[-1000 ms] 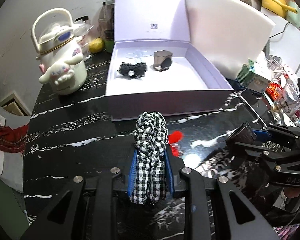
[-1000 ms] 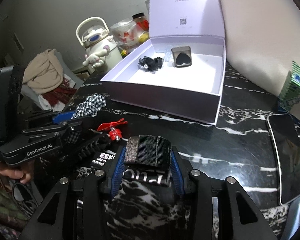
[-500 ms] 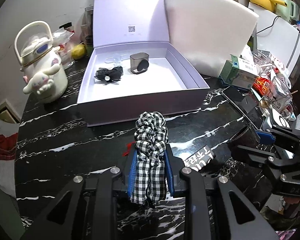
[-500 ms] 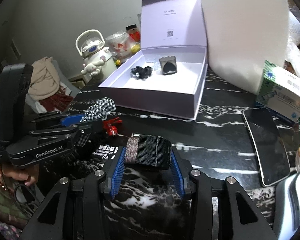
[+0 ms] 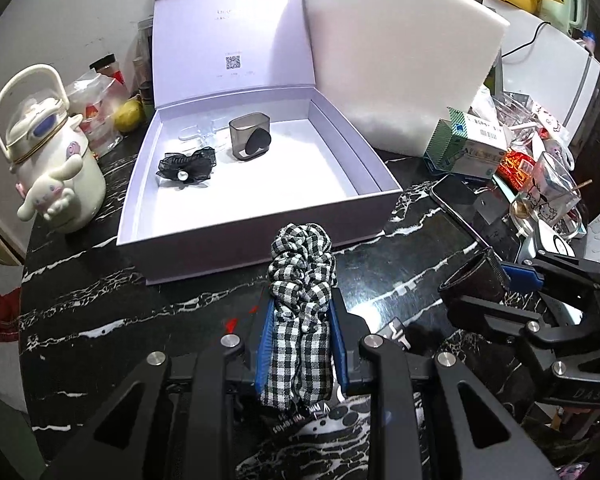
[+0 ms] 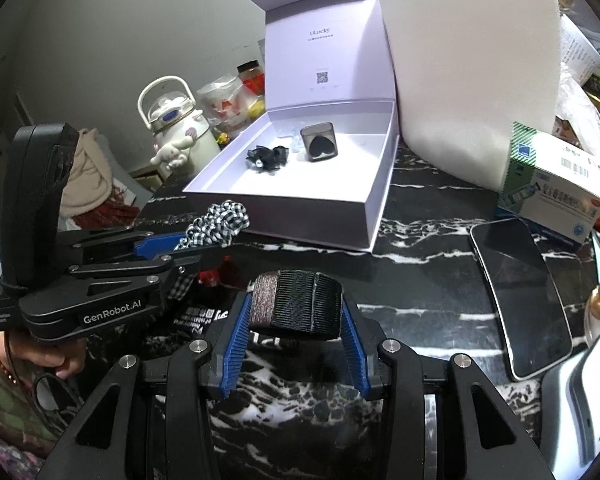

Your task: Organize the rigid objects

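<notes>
- The left gripper (image 5: 300,316) pinches a black-and-white checked scrunchie (image 5: 302,280) between its blue pads; the bunched fabric sticks out past the tips.
- The right gripper (image 6: 296,312) clamps a black ribbed band (image 6: 298,306), looped and wide, crosswise between its pads.
- The open lilac box (image 5: 204,248) lies just ahead of both grippers, holding a black bow (image 5: 188,166).

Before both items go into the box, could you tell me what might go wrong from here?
1. The checked scrunchie is soft and sticks out past the left gripper; it could snag on the box front wall.
2. The black bow and the grey case already lie in the box; a drop could land on them.
3. The right gripper, holding the black band, is close beside the left; they could collide.
</notes>
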`<act>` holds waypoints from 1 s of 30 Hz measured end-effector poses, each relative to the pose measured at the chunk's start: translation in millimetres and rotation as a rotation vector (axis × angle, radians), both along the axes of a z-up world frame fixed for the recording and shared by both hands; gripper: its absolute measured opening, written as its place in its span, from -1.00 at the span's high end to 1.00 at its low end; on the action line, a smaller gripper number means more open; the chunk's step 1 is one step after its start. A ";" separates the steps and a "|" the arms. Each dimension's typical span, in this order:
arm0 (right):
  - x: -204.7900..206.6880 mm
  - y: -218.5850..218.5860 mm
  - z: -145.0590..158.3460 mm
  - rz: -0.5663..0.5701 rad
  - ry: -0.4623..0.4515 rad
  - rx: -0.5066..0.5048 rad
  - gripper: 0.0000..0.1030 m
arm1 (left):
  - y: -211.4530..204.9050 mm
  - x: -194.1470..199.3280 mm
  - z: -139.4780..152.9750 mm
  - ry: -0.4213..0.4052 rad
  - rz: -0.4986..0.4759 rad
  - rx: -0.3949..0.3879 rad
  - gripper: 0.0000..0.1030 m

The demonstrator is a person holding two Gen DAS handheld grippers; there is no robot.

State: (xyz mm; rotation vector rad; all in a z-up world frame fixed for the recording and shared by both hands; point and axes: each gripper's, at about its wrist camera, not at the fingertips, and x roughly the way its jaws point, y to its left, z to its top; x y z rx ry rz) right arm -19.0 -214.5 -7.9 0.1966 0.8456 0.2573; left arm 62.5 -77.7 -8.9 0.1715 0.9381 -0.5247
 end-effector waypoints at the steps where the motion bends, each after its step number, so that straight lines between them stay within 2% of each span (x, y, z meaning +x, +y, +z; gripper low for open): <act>1: 2.0 -0.3 0.2 0.001 0.001 -0.002 0.17 | 0.3 3.3 0.4 0.008 -0.001 -0.007 0.52; 16: 45.7 -3.8 12.5 0.037 -0.003 -0.027 0.17 | -4.5 44.3 23.8 -0.038 0.008 0.003 0.52; 30: 83.8 -5.6 46.8 0.076 -0.088 -0.101 0.17 | 0.0 86.6 43.7 -0.085 0.066 0.015 0.52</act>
